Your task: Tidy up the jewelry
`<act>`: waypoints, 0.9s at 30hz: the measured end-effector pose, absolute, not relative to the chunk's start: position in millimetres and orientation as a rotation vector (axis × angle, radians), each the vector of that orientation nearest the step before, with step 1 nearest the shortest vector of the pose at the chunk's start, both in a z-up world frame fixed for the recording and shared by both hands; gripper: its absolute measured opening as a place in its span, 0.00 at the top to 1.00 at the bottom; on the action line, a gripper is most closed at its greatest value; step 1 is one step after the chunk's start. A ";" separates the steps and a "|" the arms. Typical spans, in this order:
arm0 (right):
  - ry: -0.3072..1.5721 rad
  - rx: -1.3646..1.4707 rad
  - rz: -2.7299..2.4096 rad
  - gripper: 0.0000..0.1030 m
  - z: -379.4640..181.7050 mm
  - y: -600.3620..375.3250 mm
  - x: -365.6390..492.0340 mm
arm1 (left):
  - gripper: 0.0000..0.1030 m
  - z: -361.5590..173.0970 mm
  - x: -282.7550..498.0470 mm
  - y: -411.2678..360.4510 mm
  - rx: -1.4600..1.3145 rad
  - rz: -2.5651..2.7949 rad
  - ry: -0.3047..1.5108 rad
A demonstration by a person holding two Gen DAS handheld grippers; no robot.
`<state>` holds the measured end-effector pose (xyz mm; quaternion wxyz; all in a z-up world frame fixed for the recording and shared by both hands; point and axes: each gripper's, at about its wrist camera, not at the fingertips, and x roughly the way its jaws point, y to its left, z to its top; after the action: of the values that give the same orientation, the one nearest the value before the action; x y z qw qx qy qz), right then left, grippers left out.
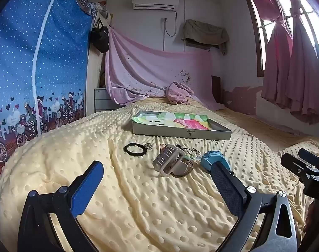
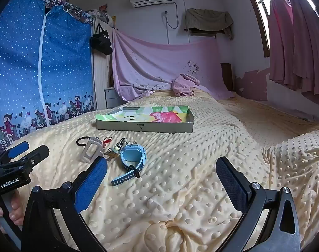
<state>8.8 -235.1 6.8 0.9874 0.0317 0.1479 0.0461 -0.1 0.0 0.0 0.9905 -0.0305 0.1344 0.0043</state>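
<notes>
Left hand-held gripper (image 1: pixel 157 180): jaws spread wide, holding nothing, poised over the yellow dotted bedspread (image 1: pixel 138 210); its blue pads sit at 7 and 4 o'clock of the left wrist view.
Right hand-held gripper (image 2: pixel 161 180): jaws wide apart, nothing between them; its frame is cut off by the lower edge of its own view.
Jewelry pile: lies on the bedspread near the middle of the left wrist view, at 12 o'clock from the left hand-held gripper.
Black hair tie (image 1: pixel 135 149): at 9 o'clock of the pile, apart from the rest.
Beige watch case (image 1: pixel 170 161): tilted, resting on thin bangles (image 1: pixel 185 171) partly hidden beneath it.
Blue watch (image 2: pixel 132 159): at 3 o'clock of the pile, strap trailing toward the camera; in the left wrist view the gripper's right finger covers part of it.
Small pieces: rings and a red-tipped item behind the case, too small to name.
Shallow cardboard tray (image 1: pixel 180 131): beyond the pile at 12 o'clock, lined with colourful paper.
Person's fingers (image 2: pixel 14 210): at 8 o'clock of the right wrist view, cropped.
</notes>
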 end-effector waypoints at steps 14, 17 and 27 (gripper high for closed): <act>0.295 0.066 0.094 0.01 6.8 -234.2 8.5 | 0.00 0.0 -0.3 0.1 -0.065 0.006 0.272; 0.295 0.065 0.094 0.01 6.8 -234.0 8.3 | 0.00 0.0 -0.3 0.0 -0.065 0.006 0.272; 0.294 0.064 0.093 0.01 6.7 -233.8 8.4 | 0.00 0.1 -0.6 0.2 -0.064 0.006 0.270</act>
<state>8.4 -233.8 6.7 0.9876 0.0318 0.1463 0.0464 -0.6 0.2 0.1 0.9904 -0.0321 0.1346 0.0029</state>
